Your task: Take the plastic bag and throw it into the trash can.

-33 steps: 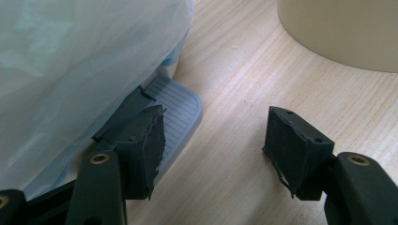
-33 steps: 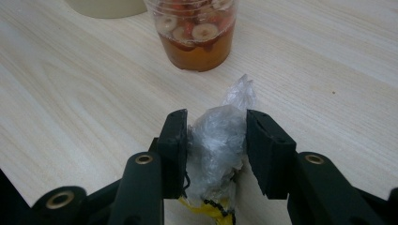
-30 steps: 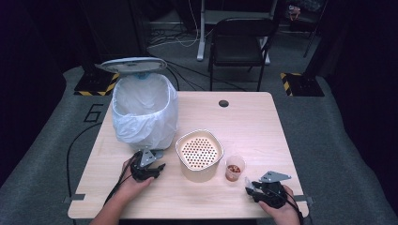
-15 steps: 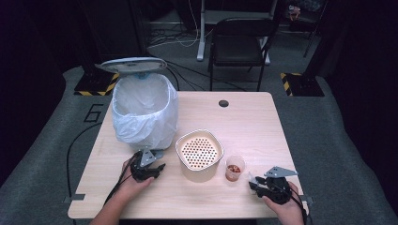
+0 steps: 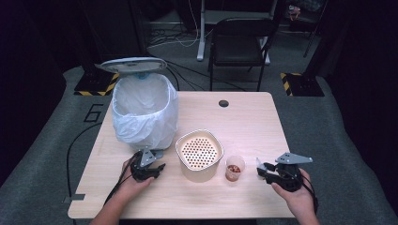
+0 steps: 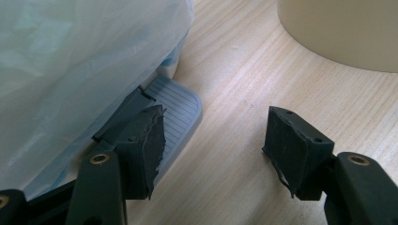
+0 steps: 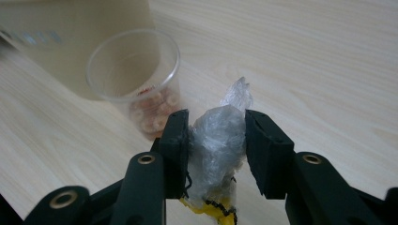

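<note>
My right gripper is shut on a crumpled wad of clear plastic wrap, held just above the table to the right of a small clear cup with reddish bits in its bottom. My left gripper rests open on the table, one jaw over the grey foot pedal of the white-lined bin. A cream strainer bowl with a perforated insert stands between the two grippers.
The bin's lid stands raised at the table's back left. A dark round grommet sits near the far edge. A black chair stands beyond the wooden table.
My right gripper has shifted a little to the right and away from the cup, still holding the wrap. The left gripper has stayed put.
</note>
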Tool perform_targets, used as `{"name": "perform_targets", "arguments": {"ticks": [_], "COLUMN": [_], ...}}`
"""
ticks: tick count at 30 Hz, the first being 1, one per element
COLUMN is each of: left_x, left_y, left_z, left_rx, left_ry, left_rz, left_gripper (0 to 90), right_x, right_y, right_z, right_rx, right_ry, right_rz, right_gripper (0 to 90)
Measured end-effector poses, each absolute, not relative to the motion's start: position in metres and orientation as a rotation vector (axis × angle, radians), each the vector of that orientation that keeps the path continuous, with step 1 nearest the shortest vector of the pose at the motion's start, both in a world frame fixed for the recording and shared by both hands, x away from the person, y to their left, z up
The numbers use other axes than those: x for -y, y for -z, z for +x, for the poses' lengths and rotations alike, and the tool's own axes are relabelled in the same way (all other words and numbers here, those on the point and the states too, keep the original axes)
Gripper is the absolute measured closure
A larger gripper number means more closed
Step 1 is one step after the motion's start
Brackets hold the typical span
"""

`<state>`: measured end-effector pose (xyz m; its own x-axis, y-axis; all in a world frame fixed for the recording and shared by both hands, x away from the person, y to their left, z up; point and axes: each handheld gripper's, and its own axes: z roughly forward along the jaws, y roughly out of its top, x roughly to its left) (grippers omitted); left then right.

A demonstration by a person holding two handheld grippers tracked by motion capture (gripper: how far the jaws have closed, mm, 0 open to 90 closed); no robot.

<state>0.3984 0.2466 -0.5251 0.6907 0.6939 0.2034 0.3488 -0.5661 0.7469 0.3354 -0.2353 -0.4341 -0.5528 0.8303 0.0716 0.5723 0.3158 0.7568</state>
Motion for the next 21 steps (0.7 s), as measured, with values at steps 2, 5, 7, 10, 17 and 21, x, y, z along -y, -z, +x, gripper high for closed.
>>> {"name": "perform_targets", "arguments": {"ticks": [2,5,7,10,17,21], "left_x": [-0.247,-0.247,-0.247,-0.247,-0.247,-0.247], "left_y": [0.525,0.525,0.525,0.525,0.525,0.525], "left_z": [0.398,0.398,0.398,0.398,0.398,0.398], "left_rx": [-0.793,-0.794,-0.794,-0.794,-0.794,-0.795], "left_ry": [-0.638,-0.637,-0.638,-0.637,-0.640,-0.639], "left_rz": [2.202,2.202,2.201,2.202,2.202,2.202], "left_gripper": [38.1,38.1,38.2,38.2,38.2,38.2], "right_x": [0.235,0.233,0.230,0.226,0.216,0.209], "right_y": [0.427,0.418,0.412,0.403,0.387,0.379], "right_z": [0.339,0.344,0.347,0.351,0.358,0.361], "right_rx": [-2.253,-2.254,-2.261,-2.266,-2.277,-2.286], "right_ry": [-1.098,-1.107,-1.114,-1.123,-1.150,-1.163], "right_rz": [1.249,1.237,1.216,1.198,1.162,1.135], "right_gripper": [61.2,61.2,61.2,61.2,61.2,61.2]}}
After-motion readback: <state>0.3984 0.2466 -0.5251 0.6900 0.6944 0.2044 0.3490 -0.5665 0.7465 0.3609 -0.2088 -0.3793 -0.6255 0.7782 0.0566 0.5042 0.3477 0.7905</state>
